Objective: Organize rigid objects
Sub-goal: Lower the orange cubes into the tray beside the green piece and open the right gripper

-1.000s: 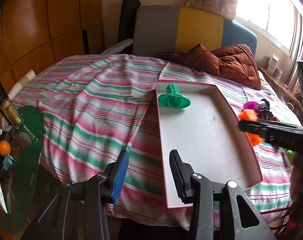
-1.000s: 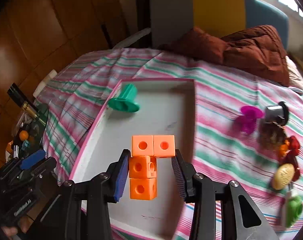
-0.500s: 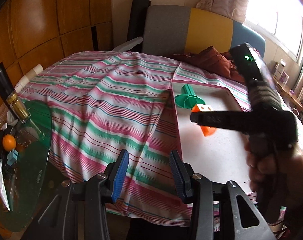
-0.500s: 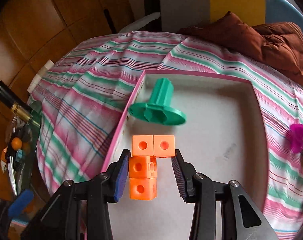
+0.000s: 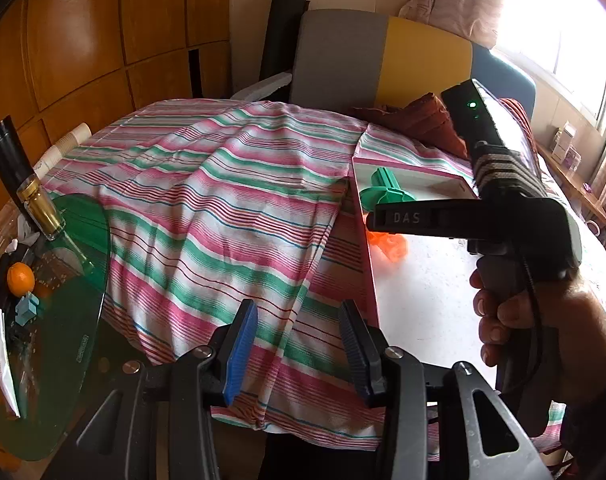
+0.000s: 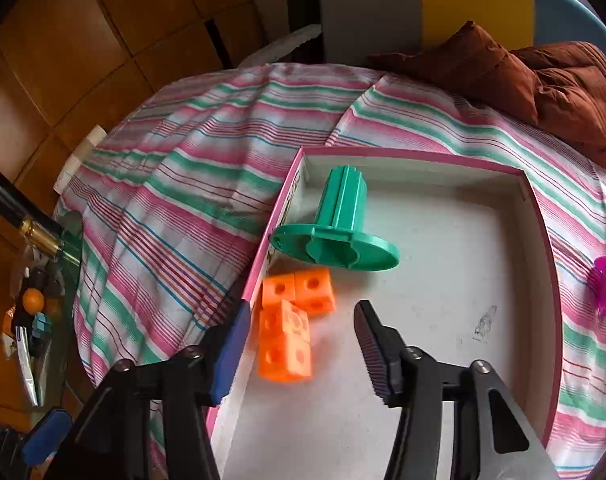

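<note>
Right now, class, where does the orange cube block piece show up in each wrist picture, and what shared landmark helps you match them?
Left wrist view: the orange cube block piece sits right of centre, partly hidden behind the right tool's finger.
Right wrist view: it lies lower centre, inside the tray by its left wall, between the open right tool fingers.
Shared landmark: the green flanged part just beyond it.

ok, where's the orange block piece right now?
Right wrist view: orange block piece lies in the white tray, against its left wall, just below the green stand.

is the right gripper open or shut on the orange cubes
Open. The right gripper has its jaws spread wide, and the orange cubes lie loose in the white tray, touching neither finger.
</note>
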Available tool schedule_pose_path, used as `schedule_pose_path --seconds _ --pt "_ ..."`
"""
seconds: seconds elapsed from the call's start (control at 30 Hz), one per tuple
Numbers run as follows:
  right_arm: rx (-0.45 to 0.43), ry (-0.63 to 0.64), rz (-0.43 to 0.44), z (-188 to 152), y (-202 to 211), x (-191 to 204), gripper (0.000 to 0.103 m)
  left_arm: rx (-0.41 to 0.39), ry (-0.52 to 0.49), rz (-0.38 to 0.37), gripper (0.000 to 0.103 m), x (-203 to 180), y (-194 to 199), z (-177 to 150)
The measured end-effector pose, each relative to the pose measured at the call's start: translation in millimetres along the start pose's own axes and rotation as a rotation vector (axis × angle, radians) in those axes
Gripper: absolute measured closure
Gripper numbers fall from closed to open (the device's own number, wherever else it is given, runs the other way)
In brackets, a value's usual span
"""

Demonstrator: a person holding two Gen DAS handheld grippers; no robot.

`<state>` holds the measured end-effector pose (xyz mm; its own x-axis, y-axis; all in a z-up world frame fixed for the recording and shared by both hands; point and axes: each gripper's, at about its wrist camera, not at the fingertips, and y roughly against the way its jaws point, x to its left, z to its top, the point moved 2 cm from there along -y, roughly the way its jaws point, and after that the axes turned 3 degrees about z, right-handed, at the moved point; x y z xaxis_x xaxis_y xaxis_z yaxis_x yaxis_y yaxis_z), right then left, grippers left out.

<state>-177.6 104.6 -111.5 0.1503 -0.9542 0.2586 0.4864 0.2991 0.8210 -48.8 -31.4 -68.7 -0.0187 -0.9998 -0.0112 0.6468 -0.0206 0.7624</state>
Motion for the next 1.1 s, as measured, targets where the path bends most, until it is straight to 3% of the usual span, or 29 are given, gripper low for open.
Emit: schedule_pose_path --seconds 0.63,1.1 --pt "-0.091 0.031 -0.037 -19.8 41.0 -3.3 0.044 -0.021 -0.023 -0.007 0.061 -8.7 9.4 -0.7" --pt "-0.193 0.067 -0.092 -32.9 80.6 -8.8 0.036 -0.015 -0.048 -0.012 0.061 -19.4 10.5 -3.7"
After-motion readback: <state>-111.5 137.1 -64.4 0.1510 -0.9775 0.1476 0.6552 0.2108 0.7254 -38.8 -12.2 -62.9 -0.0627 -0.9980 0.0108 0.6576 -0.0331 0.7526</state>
